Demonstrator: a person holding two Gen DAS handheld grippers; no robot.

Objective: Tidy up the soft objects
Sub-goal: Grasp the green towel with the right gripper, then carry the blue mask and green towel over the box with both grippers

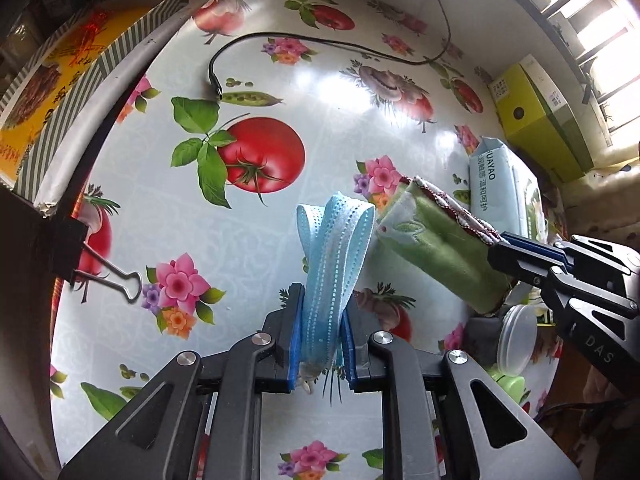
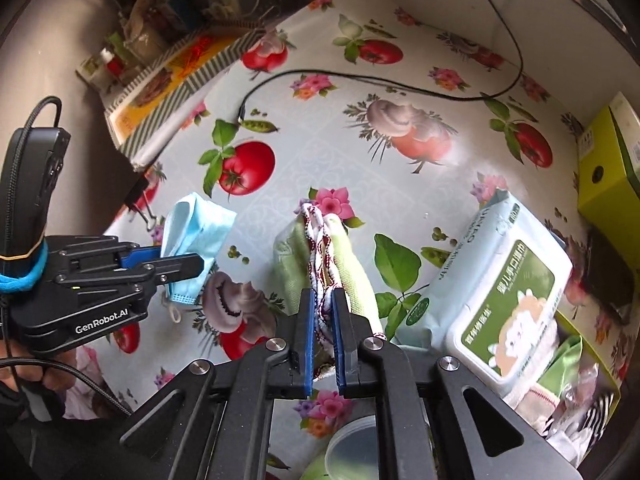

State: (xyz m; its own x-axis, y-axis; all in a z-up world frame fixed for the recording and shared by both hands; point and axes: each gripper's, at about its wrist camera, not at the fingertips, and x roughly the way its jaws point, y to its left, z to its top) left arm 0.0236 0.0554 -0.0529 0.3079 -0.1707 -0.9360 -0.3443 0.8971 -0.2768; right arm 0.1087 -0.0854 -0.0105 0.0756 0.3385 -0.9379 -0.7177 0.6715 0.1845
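The left tool stays out of it: clamped on a blue mask, lifted clear of the table; at three o'clock, the right tool pinches a green cloth, likely for sorting.

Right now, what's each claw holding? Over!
Left gripper shut on blue face mask. Right gripper shut on green cloth. Both held above the table; wipes pack beside the right.

The face mask hangs left of the cloth, both above the table. Right of the cloth lies a wipes pack, a box behind it. A cable crosses the far side; a lidded container, perhaps, sits nearest.
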